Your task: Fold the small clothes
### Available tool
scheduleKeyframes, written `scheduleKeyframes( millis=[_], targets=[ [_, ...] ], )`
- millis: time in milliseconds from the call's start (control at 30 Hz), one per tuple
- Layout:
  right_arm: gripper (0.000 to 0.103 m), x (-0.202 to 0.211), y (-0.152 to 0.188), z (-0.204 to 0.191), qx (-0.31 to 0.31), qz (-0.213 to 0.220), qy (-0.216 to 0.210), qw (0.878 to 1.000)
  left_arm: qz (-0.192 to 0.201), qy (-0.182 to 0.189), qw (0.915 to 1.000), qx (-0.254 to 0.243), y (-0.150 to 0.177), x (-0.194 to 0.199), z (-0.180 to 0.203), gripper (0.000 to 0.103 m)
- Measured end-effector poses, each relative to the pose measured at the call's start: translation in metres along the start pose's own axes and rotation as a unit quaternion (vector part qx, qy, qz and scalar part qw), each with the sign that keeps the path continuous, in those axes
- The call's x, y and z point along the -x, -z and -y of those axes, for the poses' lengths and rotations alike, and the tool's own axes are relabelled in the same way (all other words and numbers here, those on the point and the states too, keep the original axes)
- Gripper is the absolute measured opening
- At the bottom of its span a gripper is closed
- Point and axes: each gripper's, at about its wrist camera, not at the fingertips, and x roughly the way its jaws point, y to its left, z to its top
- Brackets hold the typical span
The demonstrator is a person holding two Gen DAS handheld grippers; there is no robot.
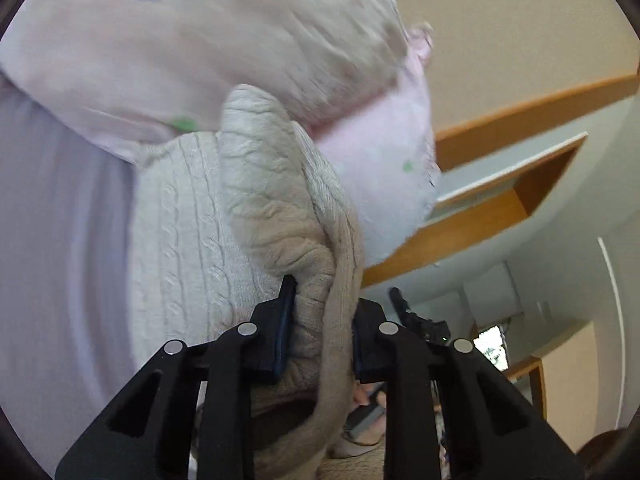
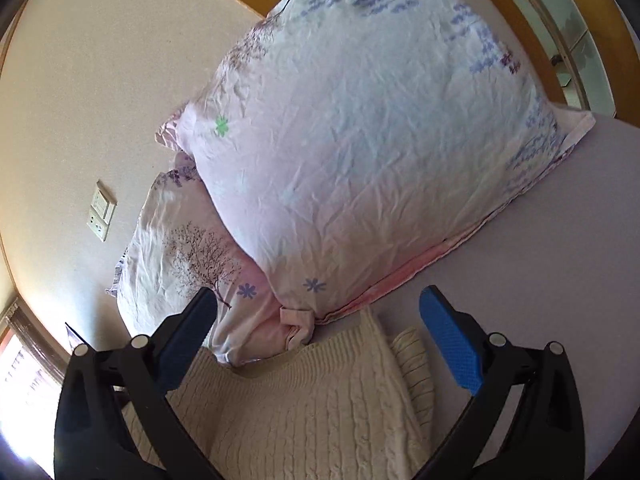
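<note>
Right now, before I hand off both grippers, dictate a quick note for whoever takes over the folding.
Left gripper: shut on a bunched part of the cream cable-knit sweater, lifted off the bed.
Right gripper: open, empty, hovering over the sweater's body near its neckline.
The sweater lies on the lavender sheet, right against the floral pillow; a second pillow sits beside it.
Done: one part gripped and raised.
Left: no finished fold visible; lay the raised part over, then complete the remaining folds.
</note>
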Motion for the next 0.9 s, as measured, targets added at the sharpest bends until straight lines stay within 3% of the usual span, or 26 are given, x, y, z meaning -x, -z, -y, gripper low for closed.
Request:
scheduleKeyframes(
  millis=[67, 133, 167, 233, 300, 333, 367, 400, 467, 533, 600, 733, 800, 900],
  targets=[
    [0.101, 0.001, -0.007, 0.006, 0.006, -0.002, 0.015, 1.000, -0.049, 0.042, 0.9979, 0.008, 0.015, -0.071, 0.010, 0.023],
    [0.101, 0.001, -0.013, 0.014, 0.007, -0.012, 0.030, 0.999, -0.111, 0.036, 0.9929, 0.023, 0.029, -0.131, 0.009, 0.025],
    [0.101, 0.002, -0.017, 0.022, -0.003, -0.019, 0.037, 0.999, -0.136, 0.022, 0.9899, 0.030, 0.036, -0.153, 0.007, 0.026],
    [0.101, 0.002, -0.022, 0.036, -0.032, -0.036, 0.035, 0.998, -0.152, 0.049, 0.9863, 0.042, 0.043, -0.162, 0.006, 0.027],
    [0.101, -0.001, -0.025, 0.050, -0.067, -0.063, 0.023, 0.996, -0.120, 0.044, 0.9917, 0.013, 0.038, -0.138, 0.015, 0.066],
    [0.101, -0.005, -0.024, 0.053, -0.077, -0.080, 0.018, 0.994, -0.091, 0.026, 0.9955, -0.009, 0.033, -0.117, 0.019, 0.094],
    [0.101, -0.011, -0.023, 0.055, -0.078, -0.108, 0.019, 0.991, -0.048, -0.003, 0.9981, -0.038, 0.029, -0.095, 0.022, 0.097],
    [0.101, -0.018, -0.019, 0.054, -0.072, -0.135, 0.025, 0.988, -0.026, -0.048, 0.9963, -0.066, 0.025, -0.077, 0.024, 0.097],
    [0.101, -0.034, -0.010, 0.056, -0.068, -0.181, 0.042, 0.980, -0.014, -0.145, 0.9849, -0.094, 0.020, -0.055, 0.016, 0.097],
    [0.100, -0.048, 0.000, 0.058, -0.075, -0.218, 0.046, 0.972, -0.030, -0.196, 0.9766, -0.082, 0.020, -0.048, -0.002, 0.097],
    [0.095, -0.057, 0.010, 0.059, -0.074, -0.241, 0.040, 0.967, -0.058, -0.226, 0.9705, -0.061, 0.025, -0.049, -0.025, 0.096],
    [0.081, -0.074, 0.025, 0.057, -0.065, -0.273, 0.035, 0.959, -0.094, -0.213, 0.9715, -0.045, 0.036, -0.060, -0.049, 0.096],
    [0.075, -0.075, 0.027, 0.054, -0.056, -0.272, 0.035, 0.960, -0.090, -0.200, 0.9738, -0.061, 0.041, -0.063, -0.049, 0.096],
    [0.059, -0.081, 0.032, 0.051, -0.054, -0.286, 0.028, 0.956, -0.082, -0.173, 0.9807, -0.040, 0.050, -0.072, -0.052, 0.091]
  ],
)
